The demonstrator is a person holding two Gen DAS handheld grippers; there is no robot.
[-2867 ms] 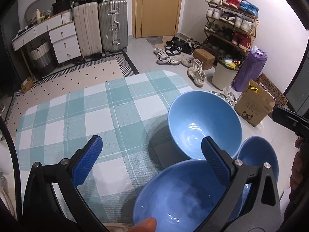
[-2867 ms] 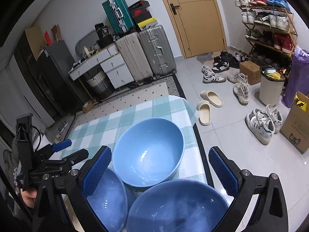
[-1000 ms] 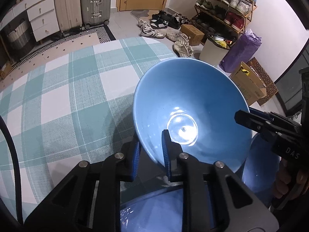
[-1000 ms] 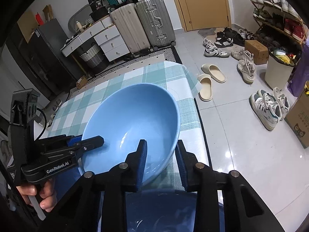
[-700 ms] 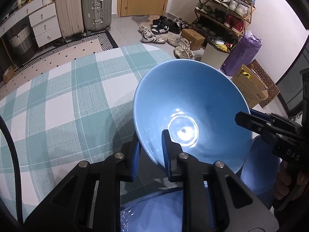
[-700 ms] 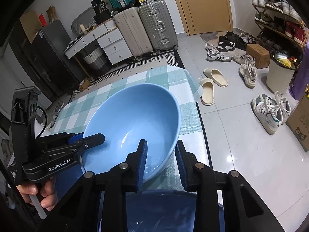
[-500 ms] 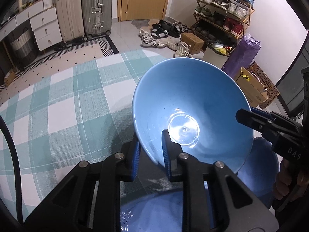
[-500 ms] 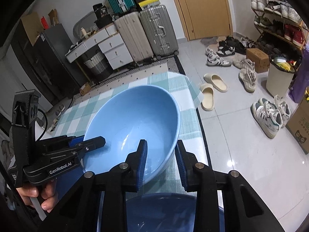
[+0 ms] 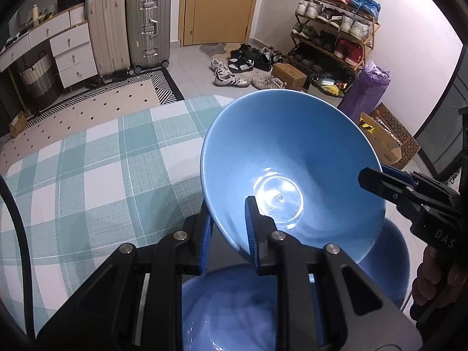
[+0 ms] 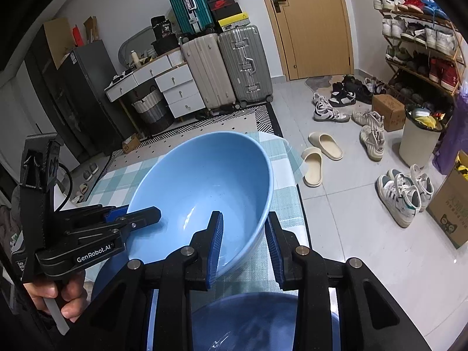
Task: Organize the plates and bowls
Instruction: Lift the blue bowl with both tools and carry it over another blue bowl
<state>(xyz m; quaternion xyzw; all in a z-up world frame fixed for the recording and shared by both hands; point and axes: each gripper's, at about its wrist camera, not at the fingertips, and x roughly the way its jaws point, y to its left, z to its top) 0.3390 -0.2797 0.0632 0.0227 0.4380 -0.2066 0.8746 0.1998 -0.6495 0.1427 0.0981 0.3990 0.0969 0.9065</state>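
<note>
1. left tongs (image 9: 228,228): nearly shut, pads pinching the near rim of a light blue bowl (image 9: 292,169), one pad inside the wall, one outside. thin rim, so a narrow pinch is enough.
2. right tongs (image 10: 244,247): also nearly shut, clamped on the same bowl's rim on the opposite side; a bit wider, prob because the wall sits at an angle between the pads.
3. why 2 grips: bowl is wide, deep and looks glossy; held by one edge it would likely swing or slip. a grip on each side keeps it steady.
4. bowl location: held clear of the tabletop (image 9: 87,181), tilted w/ its opening toward the cameras, above the checked green-and-white cloth and just beyond two more blue bowls.
5. those two: a darker blue bowl (image 9: 231,307) directly under the tongs, and another (image 9: 386,260) just past it on the right. judgement: the lifted one is prob meant to nest into one of them.
6. hard to see: both lower bowls are mostly covered by the tongs' black frames; can't tell if they touch each other. no plates in view.
7. person: only a hand (image 10: 55,295) on the left handle shows, plus fingers at the edge of the left view.
8. background: suitcases, drawers, door, shoe rack, shoes on floor.
</note>
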